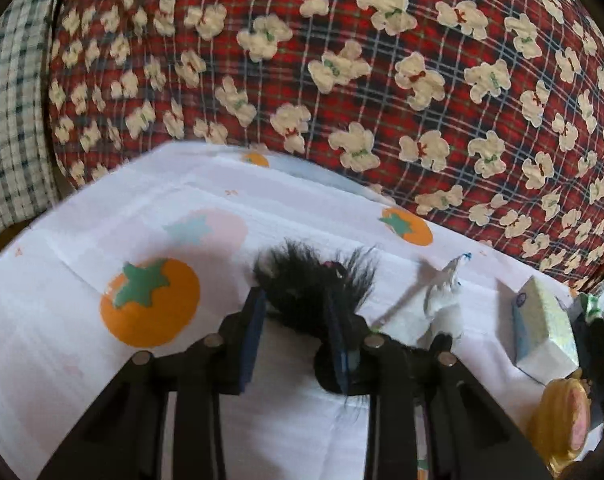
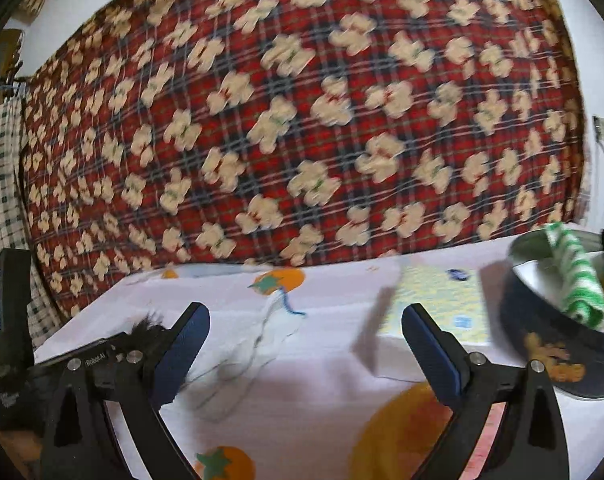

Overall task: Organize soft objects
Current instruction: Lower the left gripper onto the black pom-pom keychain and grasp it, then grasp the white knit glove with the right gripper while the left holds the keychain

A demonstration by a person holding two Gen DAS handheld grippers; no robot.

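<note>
**Left hand-held gripper clamps black furry toy; right released**

Left wrist view: the left hand-held gripper, at lower centre of the frame, is clenched on a black furry toy, its blue pads pressed against both sides of the fur. The toy sits above the tabletop, which is covered in a white cloth with orange fruit prints. A white tissue box stands at right, and a crumpled white item lies between toy and box.

Right wrist view: the right hand-held gripper is released, jaws wide apart, holding nothing. A tin at right contains a green-striped cloth. A red plaid blanket fills the background.
</note>
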